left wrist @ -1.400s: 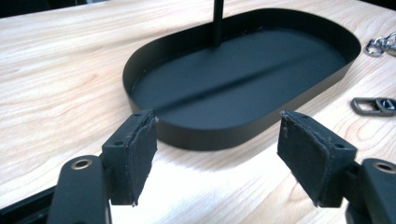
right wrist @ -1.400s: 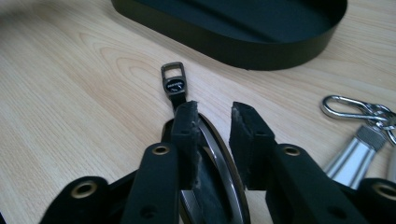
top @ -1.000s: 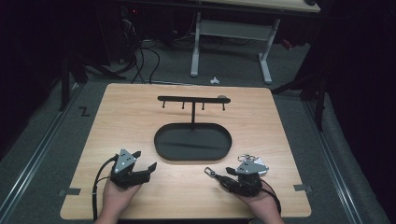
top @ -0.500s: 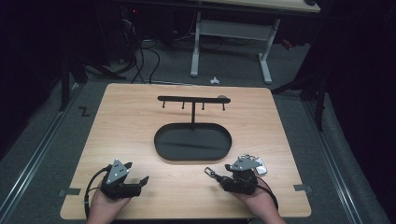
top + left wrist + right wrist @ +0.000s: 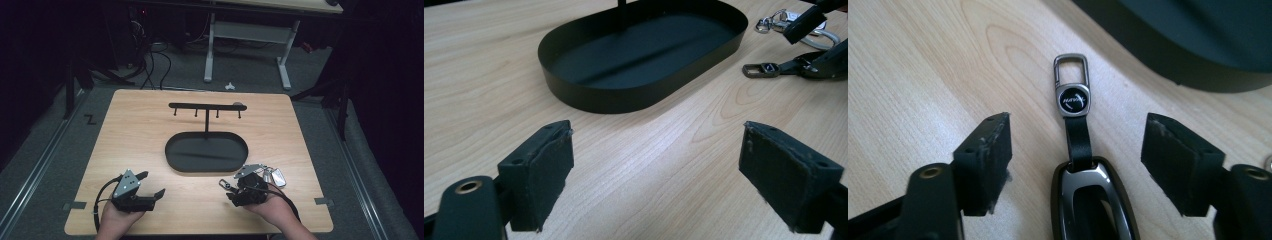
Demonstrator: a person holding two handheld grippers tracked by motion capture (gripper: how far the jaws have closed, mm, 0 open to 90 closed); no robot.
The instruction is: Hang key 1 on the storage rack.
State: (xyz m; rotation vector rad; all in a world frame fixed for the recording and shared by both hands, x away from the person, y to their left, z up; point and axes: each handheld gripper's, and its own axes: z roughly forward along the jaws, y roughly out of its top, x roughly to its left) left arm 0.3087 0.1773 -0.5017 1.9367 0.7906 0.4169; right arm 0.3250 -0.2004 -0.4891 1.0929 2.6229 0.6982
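Observation:
A dark key fob [image 5: 1093, 200] with a black strap and metal clasp [image 5: 1072, 80] lies flat on the wooden table [image 5: 135, 130]. My right gripper [image 5: 1083, 145] straddles it. Its jaws have just been opening and now stand wide, with both pads clear of the fob. In the high view the right gripper [image 5: 232, 189] is near the front right, and the clasp [image 5: 223, 183] pokes out to its left. My left gripper [image 5: 152, 184] is at the front left. Its jaws have also just been opening, and in its own view the left gripper [image 5: 674, 175] has only bare wood between the pads.
A black oval tray [image 5: 220, 150] sits mid-table, with a T-shaped hook stand [image 5: 206, 106] rising from its far side. A bunch of keys [image 5: 274, 175] lies just right of the right gripper. The tray wall [image 5: 639, 100] is close ahead of the left gripper.
The left hand has slid a little toward the table's front edge. The right hand has shifted slightly left. The fob stays on the table.

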